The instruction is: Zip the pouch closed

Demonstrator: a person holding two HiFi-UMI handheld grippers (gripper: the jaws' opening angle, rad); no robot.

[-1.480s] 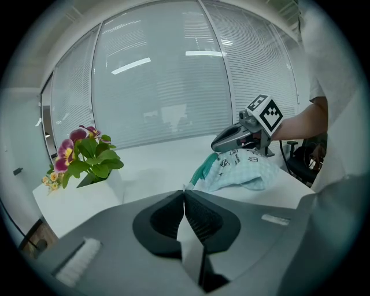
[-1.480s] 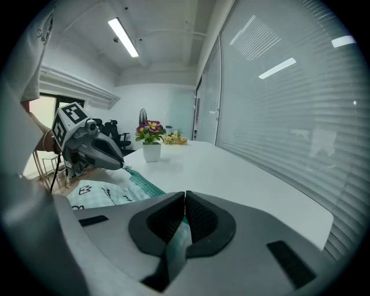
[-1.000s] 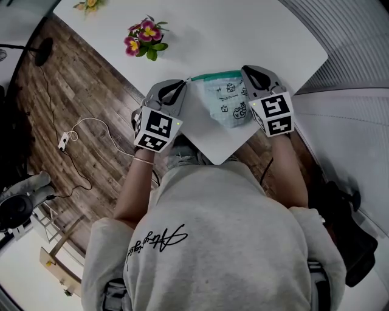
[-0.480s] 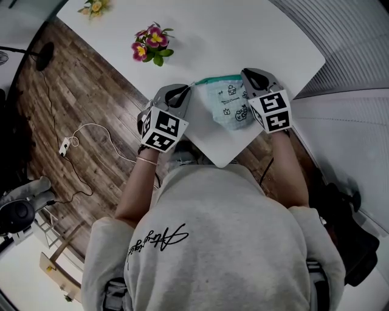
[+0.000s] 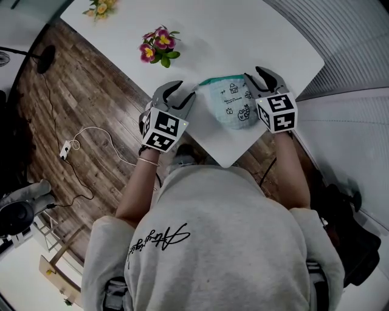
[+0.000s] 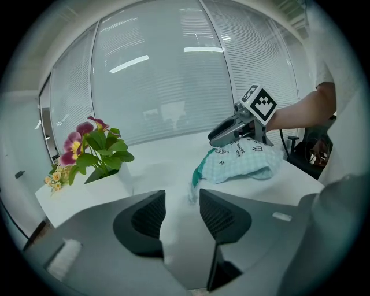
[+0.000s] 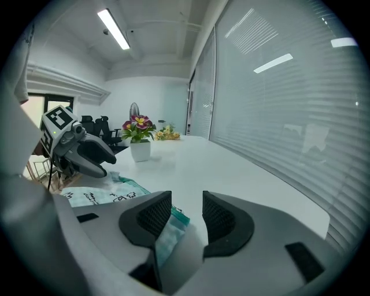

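Note:
A pale green checked pouch (image 5: 231,102) with small black drawings and a teal zipper edge lies on the white table (image 5: 243,30), near its front corner. My left gripper (image 5: 182,91) stands at the pouch's left end; its jaws have just been opening, and the zipper-end tab (image 6: 191,193) lies just beyond the gap (image 6: 182,202). My right gripper (image 5: 258,76) is at the right end; its jaws have just been opening too. In the right gripper view the pouch's corner (image 7: 167,231) lies loosely between the jaws (image 7: 187,208), against the left one.
A small white pot of pink and yellow flowers (image 5: 159,47) stands left of the pouch; more flowers (image 5: 100,7) sit at the table's far edge. The table's edge (image 5: 222,164) is close below the pouch. Wooden floor with a cable (image 5: 91,130) lies to the left.
Both grippers' jaws went from shut to apart, letting go of the pouch's two ends. The pouch, stretched before, now sits slack and rounder. Neither hand has shifted much.

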